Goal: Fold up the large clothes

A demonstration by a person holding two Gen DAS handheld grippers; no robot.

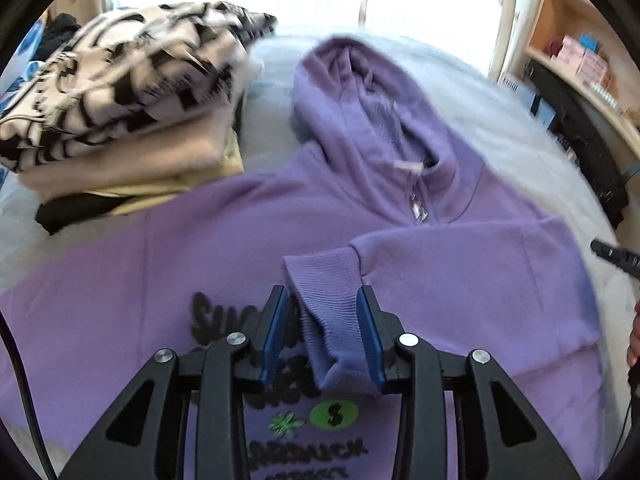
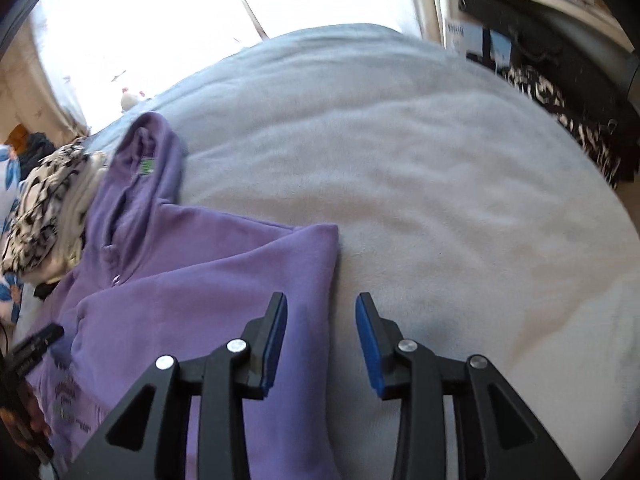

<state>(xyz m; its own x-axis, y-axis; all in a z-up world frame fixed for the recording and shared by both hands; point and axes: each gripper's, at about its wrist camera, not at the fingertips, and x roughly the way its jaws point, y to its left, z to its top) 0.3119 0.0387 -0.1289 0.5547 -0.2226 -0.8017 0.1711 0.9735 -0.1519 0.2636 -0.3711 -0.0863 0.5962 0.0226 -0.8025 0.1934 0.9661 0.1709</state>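
Note:
A purple hoodie [image 1: 256, 248] lies face up on the bed, hood [image 1: 360, 92] away from me, black lettering and a green dollar badge [image 1: 334, 414] on its chest. One sleeve is folded across the chest. Its ribbed cuff [image 1: 328, 292] sits between the jaws of my left gripper [image 1: 323, 295], resting against the right pad with a gap at the left pad; the jaws stand open. My right gripper [image 2: 321, 300] is open and empty, over the hoodie's folded side edge [image 2: 320, 280] where it meets the blanket.
A stack of folded clothes [image 1: 120, 100], topped by a black-and-cream patterned piece, sits left of the hood. The pale grey blanket [image 2: 420, 168] stretches to the right. Wooden shelves [image 1: 580, 48] and dark furniture stand beyond the bed's right side.

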